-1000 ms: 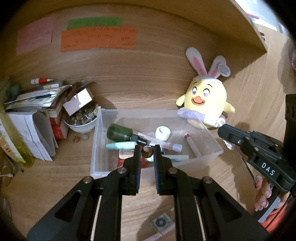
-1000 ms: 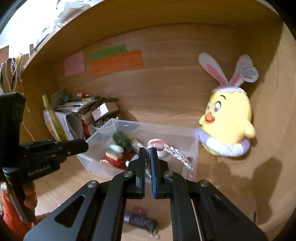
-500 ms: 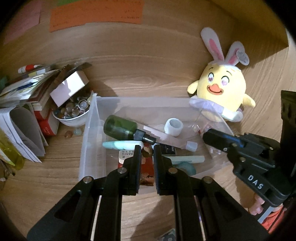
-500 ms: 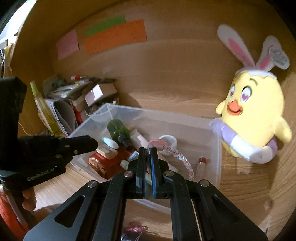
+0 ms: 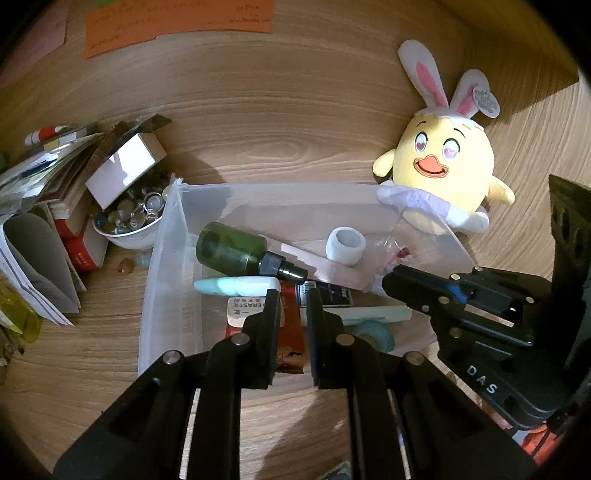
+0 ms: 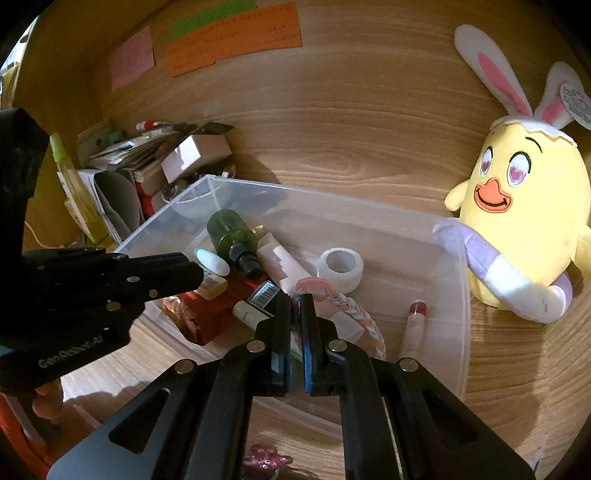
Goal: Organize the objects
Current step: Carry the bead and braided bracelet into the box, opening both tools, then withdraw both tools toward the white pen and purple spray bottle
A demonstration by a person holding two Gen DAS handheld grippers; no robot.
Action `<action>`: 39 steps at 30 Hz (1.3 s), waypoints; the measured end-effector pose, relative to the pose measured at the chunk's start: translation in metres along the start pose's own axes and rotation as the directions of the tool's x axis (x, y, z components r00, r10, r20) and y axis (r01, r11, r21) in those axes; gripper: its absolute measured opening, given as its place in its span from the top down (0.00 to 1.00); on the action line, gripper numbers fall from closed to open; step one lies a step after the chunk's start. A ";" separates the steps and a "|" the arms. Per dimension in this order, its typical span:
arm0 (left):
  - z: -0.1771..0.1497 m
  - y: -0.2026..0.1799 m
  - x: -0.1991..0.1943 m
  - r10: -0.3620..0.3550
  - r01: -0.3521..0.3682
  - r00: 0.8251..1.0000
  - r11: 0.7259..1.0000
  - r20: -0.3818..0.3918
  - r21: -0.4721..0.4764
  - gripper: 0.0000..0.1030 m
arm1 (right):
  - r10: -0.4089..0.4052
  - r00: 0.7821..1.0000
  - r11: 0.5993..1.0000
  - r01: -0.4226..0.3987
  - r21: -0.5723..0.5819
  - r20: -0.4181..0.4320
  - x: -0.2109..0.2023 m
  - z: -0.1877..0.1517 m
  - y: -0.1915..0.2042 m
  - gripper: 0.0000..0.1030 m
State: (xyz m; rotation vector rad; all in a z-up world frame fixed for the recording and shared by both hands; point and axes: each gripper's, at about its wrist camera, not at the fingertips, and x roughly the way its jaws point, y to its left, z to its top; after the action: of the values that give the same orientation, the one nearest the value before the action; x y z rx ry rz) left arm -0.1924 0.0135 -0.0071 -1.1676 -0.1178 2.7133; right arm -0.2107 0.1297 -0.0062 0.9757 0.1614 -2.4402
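Black right gripper [image 6: 293,314] fingers pinch a pink-and-white braided cord [image 6: 354,312] over the clear plastic bin [image 6: 452,295] on the wooden surface [image 6: 351,147], left gripper [image 5: 290,310] fingers pressed nearly together and empty above it, yellow bunny-eared plush chick [image 6: 524,221] just beyond.

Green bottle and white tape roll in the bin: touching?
Apart. The right wrist view shows the green bottle and white tape roll separated by a pale tube.

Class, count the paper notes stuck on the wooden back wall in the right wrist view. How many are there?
3: a pink note on the left, a green note above, and an orange note just below the green. None appear hidden.
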 end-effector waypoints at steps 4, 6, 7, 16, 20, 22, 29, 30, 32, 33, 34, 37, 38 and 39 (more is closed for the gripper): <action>0.001 -0.001 -0.003 0.004 -0.004 1.000 1.000 0.002 0.002 0.82 | 0.000 1.000 1.000 0.000 0.005 -0.016 0.001 0.001 -0.002 0.88; 0.000 -0.001 -0.007 0.005 -0.005 1.000 1.000 0.011 0.004 0.74 | -0.006 1.000 1.000 0.006 0.006 -0.016 -0.001 0.001 -0.002 0.77; 0.000 -0.002 -0.011 0.007 -0.007 1.000 1.000 0.018 0.006 0.73 | -0.010 1.000 1.000 0.010 0.006 -0.011 -0.002 0.001 -0.001 0.70; -0.002 -0.010 -0.045 0.021 -0.022 0.996 1.000 0.085 0.020 0.42 | -0.037 0.998 0.999 0.037 -0.009 0.057 -0.030 0.004 0.006 0.49; -0.006 -0.013 -0.061 0.031 -0.035 0.994 0.999 0.109 0.035 0.31 | -0.035 0.997 0.999 0.036 -0.012 0.076 -0.043 0.002 0.010 0.42; -0.010 -0.014 -0.068 0.035 -0.040 0.992 0.998 0.118 0.040 0.28 | -0.037 0.996 0.999 0.038 -0.014 0.083 -0.050 0.000 0.013 0.38; -0.031 -0.015 -0.084 0.048 -0.053 0.993 0.998 0.112 0.045 0.23 | -0.042 0.993 0.999 0.046 -0.028 0.112 -0.075 -0.015 0.022 0.32; -0.035 -0.014 -0.086 0.052 -0.057 0.993 0.997 0.108 0.046 0.22 | -0.039 0.993 0.999 0.043 -0.028 0.114 -0.078 -0.019 0.024 0.32; -0.042 -0.014 -0.088 0.057 -0.061 0.993 0.997 0.099 0.046 0.22 | -0.037 0.993 0.999 0.040 -0.028 0.114 -0.083 -0.024 0.027 0.31; -0.045 -0.013 -0.089 0.058 -0.063 0.994 0.997 0.095 0.044 0.22 | -0.038 0.993 0.999 0.042 -0.029 0.114 -0.085 -0.027 0.028 0.31; -0.051 -0.012 -0.090 0.059 -0.063 0.994 0.997 0.087 0.041 0.22 | -0.041 0.993 0.998 0.045 -0.033 0.113 -0.086 -0.030 0.030 0.31; -0.063 -0.010 -0.092 0.065 -0.067 0.996 0.997 0.068 0.034 0.21 | -0.044 0.993 0.998 0.049 -0.042 0.111 -0.092 -0.040 0.037 0.30; -0.067 -0.009 -0.092 0.069 -0.071 0.996 0.997 0.064 0.032 0.21 | -0.041 0.993 0.998 0.046 -0.044 0.108 -0.093 -0.043 0.039 0.29; -0.071 -0.009 -0.092 0.075 -0.076 0.995 0.997 0.059 0.029 0.21 | -0.040 0.994 0.998 0.045 -0.045 0.106 -0.094 -0.046 0.040 0.29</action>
State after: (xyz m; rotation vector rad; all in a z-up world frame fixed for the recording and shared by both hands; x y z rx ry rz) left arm -0.0779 0.0039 0.0111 -1.1064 -0.0398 2.8052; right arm -0.1049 0.1467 0.0257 0.8296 0.2039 -2.5078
